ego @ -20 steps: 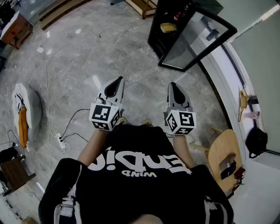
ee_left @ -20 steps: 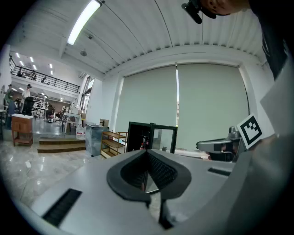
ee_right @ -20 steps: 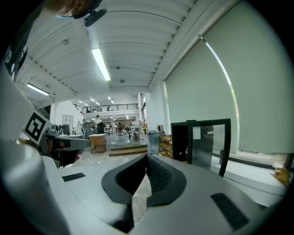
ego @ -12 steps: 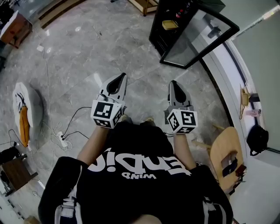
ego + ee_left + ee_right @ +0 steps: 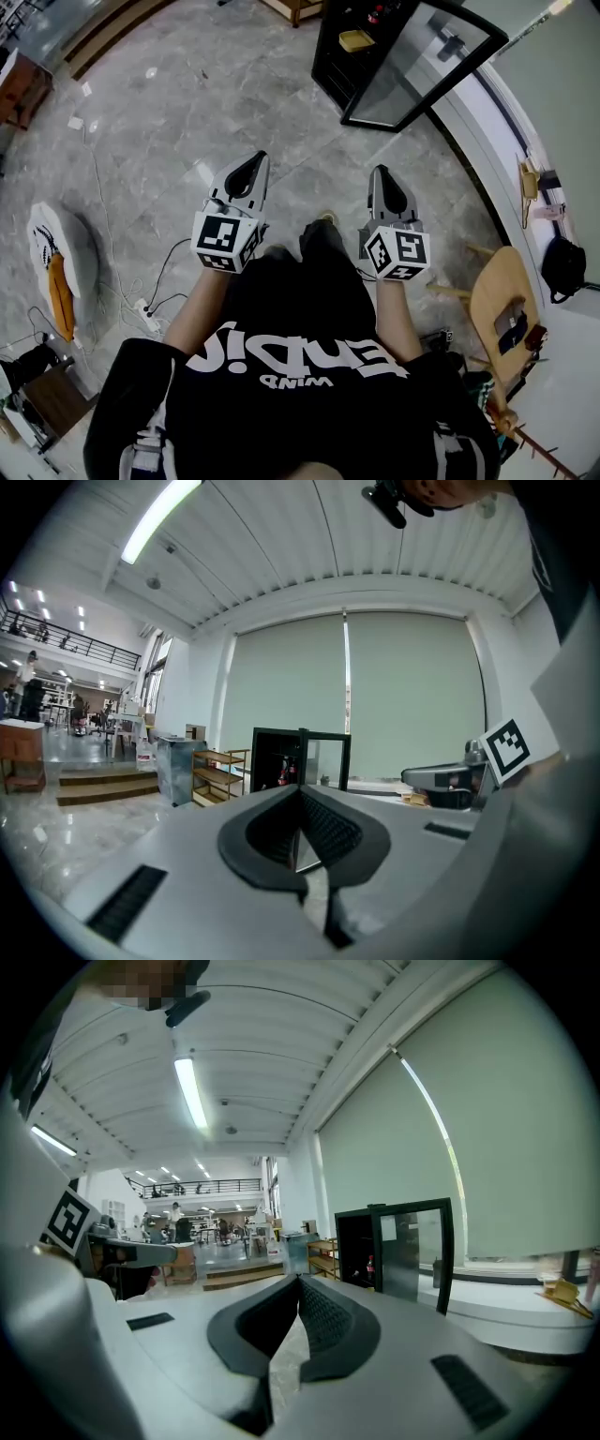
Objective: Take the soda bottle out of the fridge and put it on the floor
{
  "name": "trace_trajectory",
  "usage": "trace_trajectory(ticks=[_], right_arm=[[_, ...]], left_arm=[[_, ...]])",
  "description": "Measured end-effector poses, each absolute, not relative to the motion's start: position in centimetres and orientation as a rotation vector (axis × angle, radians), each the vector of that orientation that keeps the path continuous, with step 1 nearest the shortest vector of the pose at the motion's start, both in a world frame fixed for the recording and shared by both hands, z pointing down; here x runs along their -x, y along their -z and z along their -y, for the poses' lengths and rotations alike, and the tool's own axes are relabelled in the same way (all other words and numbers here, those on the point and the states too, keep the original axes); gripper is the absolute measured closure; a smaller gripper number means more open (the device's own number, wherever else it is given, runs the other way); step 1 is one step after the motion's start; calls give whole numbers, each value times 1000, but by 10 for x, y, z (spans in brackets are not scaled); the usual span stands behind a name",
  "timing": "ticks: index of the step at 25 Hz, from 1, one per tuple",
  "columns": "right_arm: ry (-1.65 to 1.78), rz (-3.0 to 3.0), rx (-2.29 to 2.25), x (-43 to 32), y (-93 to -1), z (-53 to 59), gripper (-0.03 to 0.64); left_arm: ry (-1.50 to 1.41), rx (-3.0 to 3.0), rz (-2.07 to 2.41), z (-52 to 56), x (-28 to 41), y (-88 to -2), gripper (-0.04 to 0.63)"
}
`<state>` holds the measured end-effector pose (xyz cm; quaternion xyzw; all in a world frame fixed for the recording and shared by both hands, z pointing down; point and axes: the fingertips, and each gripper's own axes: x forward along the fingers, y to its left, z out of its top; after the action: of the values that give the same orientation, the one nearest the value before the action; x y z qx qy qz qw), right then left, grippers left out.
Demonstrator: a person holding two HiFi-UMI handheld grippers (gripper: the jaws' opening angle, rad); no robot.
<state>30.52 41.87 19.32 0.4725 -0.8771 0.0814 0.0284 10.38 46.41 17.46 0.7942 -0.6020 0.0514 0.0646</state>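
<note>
The black fridge point(image 5: 349, 52) stands on the floor ahead of me, its glass door point(image 5: 427, 58) swung open to the right. On its shelves I make out a small red item, apparently the soda bottle point(image 5: 377, 13), and a yellow item point(image 5: 356, 39). The left gripper view shows the fridge point(image 5: 279, 757) far ahead with the red bottle point(image 5: 281, 776) inside; the right gripper view shows the same bottle point(image 5: 369, 1265). My left gripper point(image 5: 251, 169) and right gripper point(image 5: 382, 178) are held side by side at waist height, well short of the fridge. Both are shut and hold nothing.
A wooden chair point(image 5: 506, 314) stands close at my right beside a white window ledge point(image 5: 487, 141). A power strip with cables point(image 5: 145, 311) and a white and orange object point(image 5: 56, 267) lie on the floor at left. A low wooden shelf point(image 5: 217, 772) stands left of the fridge.
The person has stepped toward the fridge, and a leg now shows between the grippers. Both grippers stay level and shut.
</note>
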Motion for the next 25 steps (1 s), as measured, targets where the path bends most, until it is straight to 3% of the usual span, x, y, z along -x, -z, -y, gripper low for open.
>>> trace_trajectory(ticks=[11, 25], right_arm=[[-275, 2689, -1486, -284, -204, -371, 595], [-283, 2714, -1458, -246, -196, -205, 595]], left_arm=[[-125, -2415, 1771, -409, -81, -180, 589], [-122, -2420, 1698, -253, -55, -179, 589]])
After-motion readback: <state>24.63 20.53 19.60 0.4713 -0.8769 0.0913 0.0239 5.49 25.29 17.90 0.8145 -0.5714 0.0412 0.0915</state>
